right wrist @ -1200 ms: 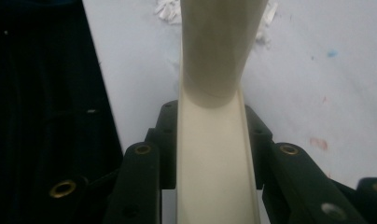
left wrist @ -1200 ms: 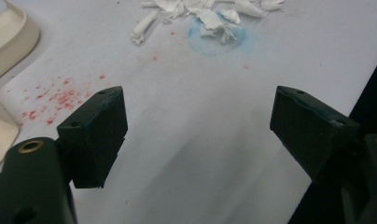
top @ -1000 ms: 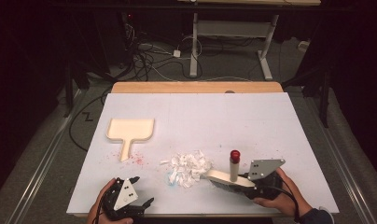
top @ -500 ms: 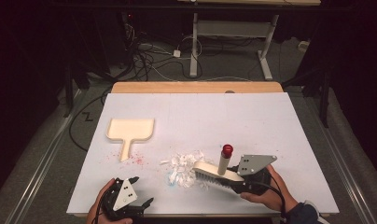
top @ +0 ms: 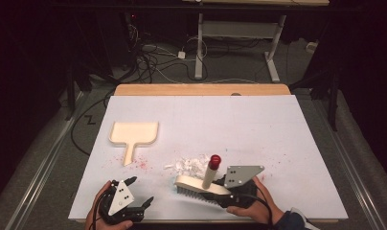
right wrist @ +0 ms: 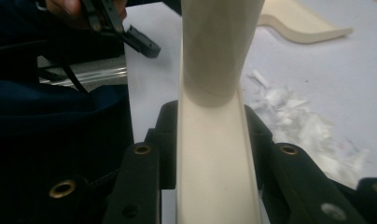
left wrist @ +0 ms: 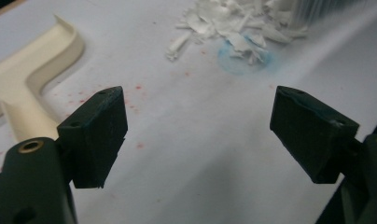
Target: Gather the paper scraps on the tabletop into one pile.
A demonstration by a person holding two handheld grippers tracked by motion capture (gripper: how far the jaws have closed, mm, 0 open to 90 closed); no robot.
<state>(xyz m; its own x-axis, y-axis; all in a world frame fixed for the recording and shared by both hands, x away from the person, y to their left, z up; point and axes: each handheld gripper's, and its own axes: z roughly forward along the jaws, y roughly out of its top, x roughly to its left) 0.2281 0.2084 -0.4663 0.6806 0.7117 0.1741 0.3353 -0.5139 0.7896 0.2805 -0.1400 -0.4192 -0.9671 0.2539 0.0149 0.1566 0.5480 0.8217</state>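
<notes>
— White table (top: pixel 278 129) under you: what's nearest?
— Your left gripper (left wrist: pixel 198 135), fingers spread wide, empty. Your right gripper (top: pixel 228 193) has its fingers clamped on the brush (top: pixel 201 185), which looks stiff and light.
— Beyond?
— Paper scraps (top: pixel 190 164), flimsy; then the dustpan (top: pixel 133 133). Grip its handle.

Dark room: tangled cables (top: pixel 155 55) on grey floor (top: pixel 52 158), white desk frame (top: pixel 239 33) behind.

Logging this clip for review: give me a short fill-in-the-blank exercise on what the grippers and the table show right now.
1. The right gripper is shut on the ____.
2. The left gripper has its jaws ____.
3. The paper scraps are coloured ____.
4. The dustpan lies on the person's ____ side.
Missing words: brush; open; white; left
</notes>
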